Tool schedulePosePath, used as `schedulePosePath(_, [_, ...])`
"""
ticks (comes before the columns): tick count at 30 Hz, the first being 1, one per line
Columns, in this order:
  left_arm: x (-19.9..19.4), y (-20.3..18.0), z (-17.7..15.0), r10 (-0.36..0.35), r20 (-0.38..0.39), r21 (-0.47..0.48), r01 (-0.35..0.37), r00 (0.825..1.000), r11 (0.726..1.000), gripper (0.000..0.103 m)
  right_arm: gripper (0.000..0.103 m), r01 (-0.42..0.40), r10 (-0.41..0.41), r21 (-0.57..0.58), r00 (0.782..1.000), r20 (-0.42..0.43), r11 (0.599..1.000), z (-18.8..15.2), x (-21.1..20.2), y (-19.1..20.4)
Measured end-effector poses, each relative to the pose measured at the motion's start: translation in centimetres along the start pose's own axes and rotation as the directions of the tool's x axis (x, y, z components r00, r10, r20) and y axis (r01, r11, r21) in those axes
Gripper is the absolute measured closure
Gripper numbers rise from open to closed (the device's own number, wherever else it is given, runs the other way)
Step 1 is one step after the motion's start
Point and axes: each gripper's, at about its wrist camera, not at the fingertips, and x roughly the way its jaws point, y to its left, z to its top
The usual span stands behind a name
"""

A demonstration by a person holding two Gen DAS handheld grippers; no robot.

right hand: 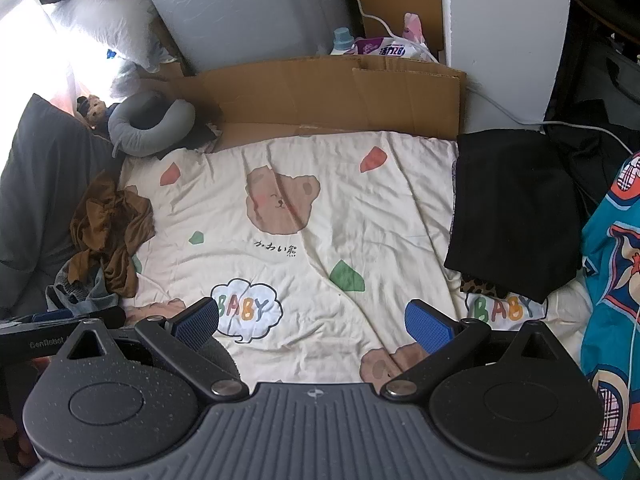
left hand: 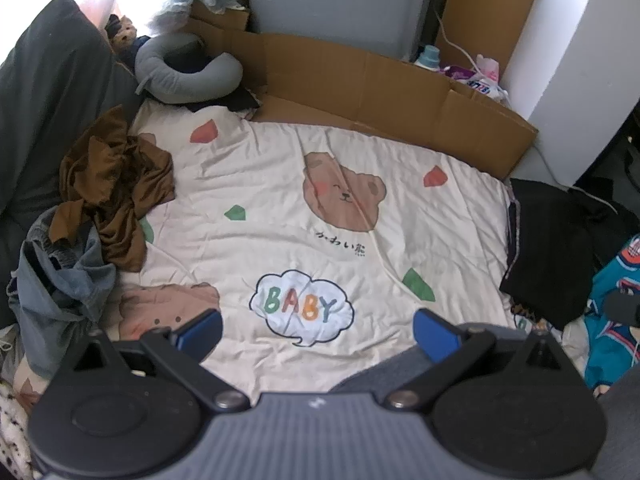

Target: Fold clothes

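Cream bear-print quilt (left hand: pixel 280 184) is filling the frame's centre. A folded black garment (right hand: pixel 516 208) is lying at right, crumpled brown clothes (left hand: pixel 116 184) at left. Left gripper (left hand: pixel 318 330) and right gripper (right hand: pixel 312 322) are hovering wide open, empty.

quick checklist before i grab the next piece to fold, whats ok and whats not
1. Left gripper open and empty: ok.
2. Right gripper open and empty: ok.
3. Folding space on the bear quilt: ok, its middle is bare.
4. Next piece within sight: ok, the brown garment lies crumpled at the quilt's left edge, partly over the blue-grey garment.
5. Brown garment free to lift alone: cannot tell, the two may be tangled.
6. Folded black garment out of the way: ok, it sits at the quilt's right edge.
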Motion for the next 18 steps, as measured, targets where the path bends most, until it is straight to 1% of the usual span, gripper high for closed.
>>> schedulePosePath(18, [0.07,-0.08,0.22,0.013,-0.004,-0.013,-0.013,1.0,1.0,0.001,0.001,-0.001,0.001,0.009,1.0,0.007,1.0,-0.08,-0.04,-0.3])
